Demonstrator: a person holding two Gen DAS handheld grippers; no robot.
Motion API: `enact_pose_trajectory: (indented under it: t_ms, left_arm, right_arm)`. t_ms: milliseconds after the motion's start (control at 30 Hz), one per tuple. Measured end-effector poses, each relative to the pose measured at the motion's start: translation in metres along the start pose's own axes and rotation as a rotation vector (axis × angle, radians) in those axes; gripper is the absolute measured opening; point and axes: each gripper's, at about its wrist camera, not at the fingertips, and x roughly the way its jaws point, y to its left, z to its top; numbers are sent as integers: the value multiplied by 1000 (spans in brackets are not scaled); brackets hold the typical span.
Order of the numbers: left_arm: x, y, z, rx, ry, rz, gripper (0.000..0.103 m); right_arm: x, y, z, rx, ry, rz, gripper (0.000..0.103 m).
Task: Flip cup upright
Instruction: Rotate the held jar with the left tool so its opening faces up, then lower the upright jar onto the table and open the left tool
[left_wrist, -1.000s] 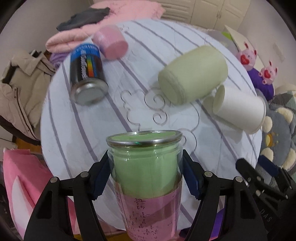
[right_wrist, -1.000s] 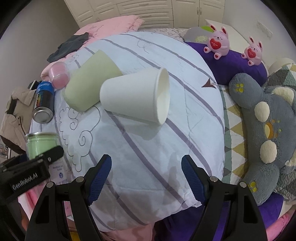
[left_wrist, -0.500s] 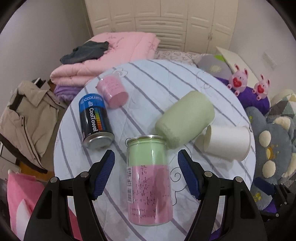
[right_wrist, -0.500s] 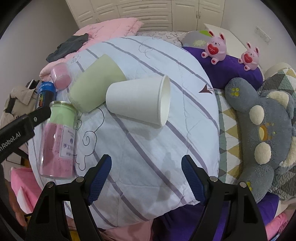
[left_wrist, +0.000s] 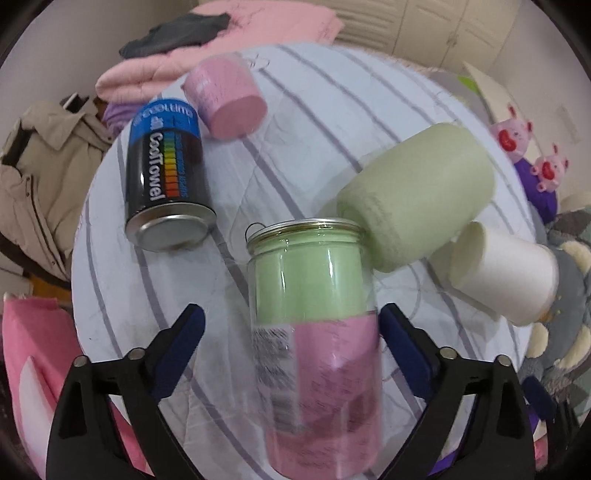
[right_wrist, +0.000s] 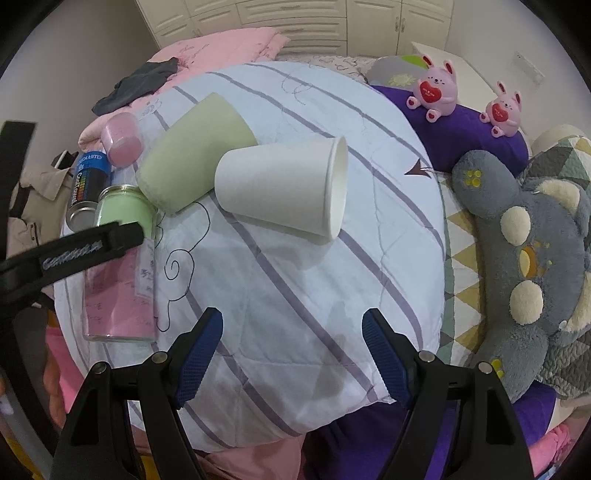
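Note:
A white paper cup (right_wrist: 280, 188) lies on its side on the striped quilt (right_wrist: 303, 295), mouth toward the right; it also shows in the left wrist view (left_wrist: 506, 273). A green cup (right_wrist: 192, 151) lies on its side touching it, and shows in the left wrist view (left_wrist: 417, 195). A clear jar with green and pink filling (left_wrist: 317, 325) stands between the open jaws of my left gripper (left_wrist: 291, 332), not gripped. My right gripper (right_wrist: 291, 350) is open and empty, near the quilt's front edge, below the white cup.
A black and blue CoolTowel can (left_wrist: 166, 177) and a pink cup (left_wrist: 225, 99) lie on the quilt's left side. A grey plush toy (right_wrist: 524, 236) and two pink bunnies (right_wrist: 432, 88) sit to the right. Folded pink bedding (right_wrist: 221, 44) lies behind.
My left gripper opened and let go of the jar, which now stands on the quilt. The left gripper then moved closer to it. The right gripper barely moved.

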Motion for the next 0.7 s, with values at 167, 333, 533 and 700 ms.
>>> enact_pose_trajectory:
  t_ms: [167,333,533,700]
  left_arm:
    - [21,0,8,-34,67,-42,97]
    - [18,6,8,-81,82,-82,73]
    - [-21,3,3,-29,-54,-131,73]
    - [-38,-1,4,12,-123,-119,71]
  right_arm:
    - [0,0,1,-8,-1,8,79]
    - [4,-6,0,16,10,4,79]
    - [0,-9,-1,31,0,7,79]
    - [-6,-5,-3,26,-10,8,79]
